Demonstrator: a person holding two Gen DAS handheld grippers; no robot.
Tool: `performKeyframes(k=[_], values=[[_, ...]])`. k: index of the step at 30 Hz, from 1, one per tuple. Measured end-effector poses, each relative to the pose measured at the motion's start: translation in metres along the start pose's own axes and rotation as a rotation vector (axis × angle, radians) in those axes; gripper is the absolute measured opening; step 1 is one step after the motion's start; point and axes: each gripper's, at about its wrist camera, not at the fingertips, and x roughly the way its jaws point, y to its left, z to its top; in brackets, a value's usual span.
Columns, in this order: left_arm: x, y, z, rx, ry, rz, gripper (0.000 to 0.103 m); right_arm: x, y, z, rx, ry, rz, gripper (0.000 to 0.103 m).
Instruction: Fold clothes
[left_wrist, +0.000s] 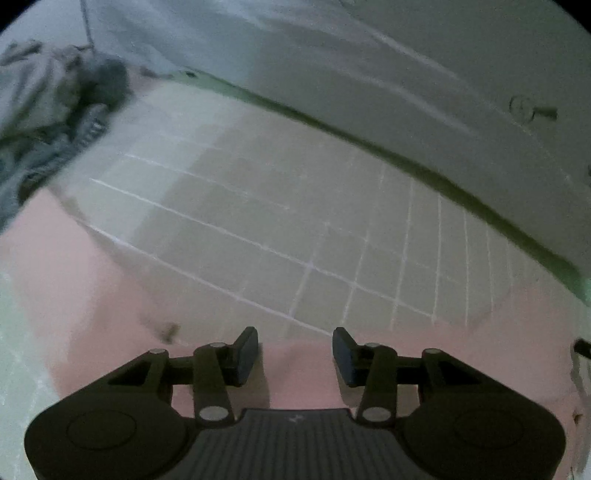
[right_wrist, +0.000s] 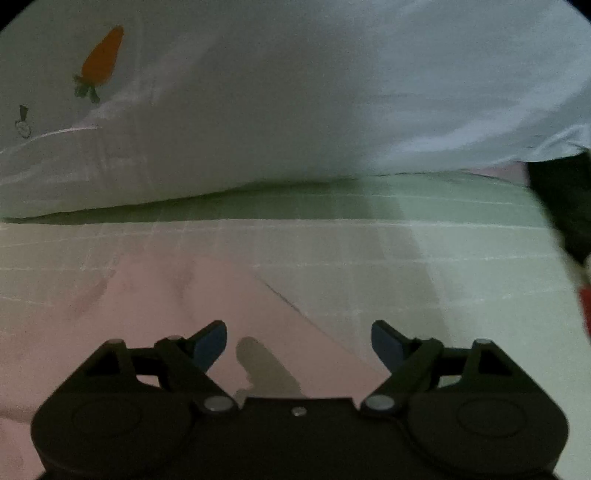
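Under left tool (left_wrist: 294, 354): pink garment (left_wrist: 92, 288) (flat, smooth).

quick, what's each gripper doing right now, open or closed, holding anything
Left gripper: open, holding nothing, over the pink cloth.
Right gripper: open, holding nothing.

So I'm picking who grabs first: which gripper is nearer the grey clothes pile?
Left, probably. The left gripper has the clothes pile ahead at its far left. The right gripper faces only bedding; no pile shows.
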Motion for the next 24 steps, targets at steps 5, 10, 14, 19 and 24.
performKeyframes(k=[5, 10, 14, 19, 24], values=[[0.009, -0.005, -0.001, 0.022, 0.003, -0.003, 0.053, 0.027, 0.012, 0.008, -0.026, 0.039, 0.061, 0.076], [0.010, 0.003, -0.003, 0.023, 0.000, -0.005, 0.053, 0.016, 0.009, 0.009, -0.039, 0.011, 0.116, 0.004], [0.006, -0.002, -0.012, 0.075, 0.004, 0.007, 0.053, -0.042, -0.003, -0.012, -0.006, -0.104, 0.120, 0.004], [0.001, -0.009, -0.025, 0.139, 0.010, 0.021, 0.056, -0.097, -0.022, -0.073, 0.048, -0.092, 0.081, 0.004], [-0.004, -0.016, -0.035, 0.192, 0.025, 0.038, 0.057, -0.105, -0.040, -0.139, 0.144, 0.028, 0.070, 0.004]])
